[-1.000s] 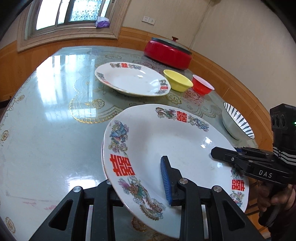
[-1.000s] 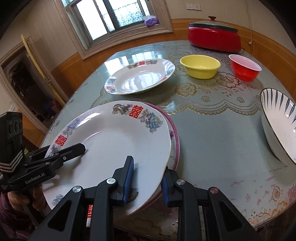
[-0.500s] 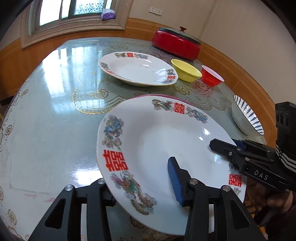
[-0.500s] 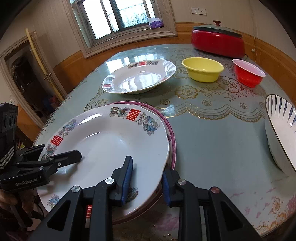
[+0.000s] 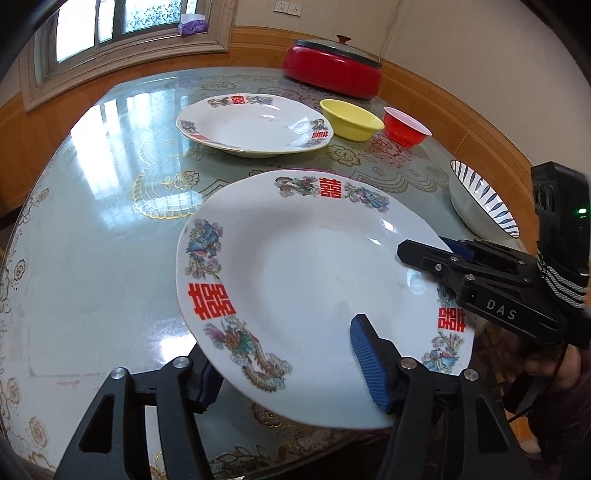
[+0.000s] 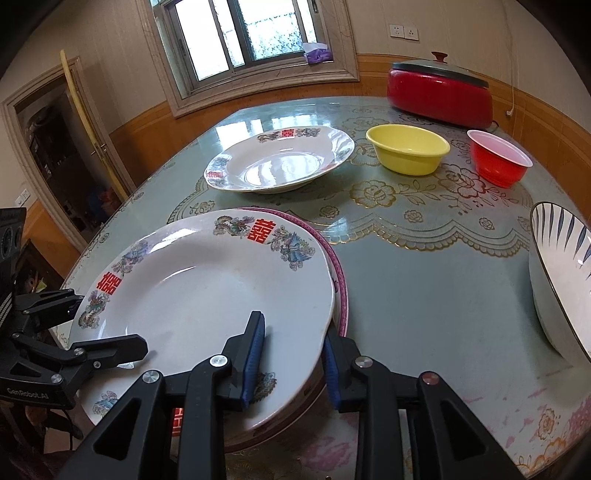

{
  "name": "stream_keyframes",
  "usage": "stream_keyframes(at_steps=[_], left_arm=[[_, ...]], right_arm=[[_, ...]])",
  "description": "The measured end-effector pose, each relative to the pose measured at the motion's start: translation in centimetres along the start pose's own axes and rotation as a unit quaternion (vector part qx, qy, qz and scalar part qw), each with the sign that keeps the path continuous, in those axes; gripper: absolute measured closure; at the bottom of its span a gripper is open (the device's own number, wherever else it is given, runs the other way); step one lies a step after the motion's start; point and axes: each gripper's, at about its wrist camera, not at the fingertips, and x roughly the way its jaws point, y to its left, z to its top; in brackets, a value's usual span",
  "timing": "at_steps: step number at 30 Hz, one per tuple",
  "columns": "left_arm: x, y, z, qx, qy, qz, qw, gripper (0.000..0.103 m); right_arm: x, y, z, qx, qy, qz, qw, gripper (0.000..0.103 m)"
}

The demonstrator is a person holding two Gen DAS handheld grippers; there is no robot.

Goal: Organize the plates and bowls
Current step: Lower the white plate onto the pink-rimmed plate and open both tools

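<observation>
- While both claws straddle its rim, I hold the plate [image 6: 207,295] over a pink-rimmed plate [image 6: 341,284].
- Left claw [image 5: 291,369] is clamped on it.
- Right claw [image 6: 293,360] is clamped opposite.

Red electric cooker [image 6: 441,94] with dark lid at table's far edge, glass-topped floral table [image 6: 424,266], window [image 6: 240,33] behind, purple tissue pack [image 6: 317,52] on sill, wall sockets [image 6: 403,32], open doorway [image 6: 62,155] left.

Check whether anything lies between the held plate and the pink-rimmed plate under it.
Nothing visible does. The held plate, with both tools on its rim, sits directly over the pink-rimmed plate; the gap between them is hidden.
</observation>
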Motion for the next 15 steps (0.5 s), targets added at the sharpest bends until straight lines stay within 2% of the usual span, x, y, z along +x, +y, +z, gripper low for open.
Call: stream_keyframes(at_steps=[9, 12, 15], left_arm=[[-2.2, 0.3, -1.2, 0.0, -0.006, -0.015, 0.9999, 0.037], [-2.3, 1.2, -2.2, -0.014, 0.01, -0.017, 0.9997, 0.036], [-2.9, 2.3, -3.1, -0.03, 0.002, -0.021, 0.9993, 0.036]], right_arm=[[0.0, -0.2, 0.1, -0.002, 0.003, 0.007, 1.0, 0.075], [0.1, -0.1, 0.2, -0.01, 0.006, 0.002, 1.0, 0.074], [0.2, -0.1, 0.3, -0.012, 0.005, 0.002, 1.0, 0.074]])
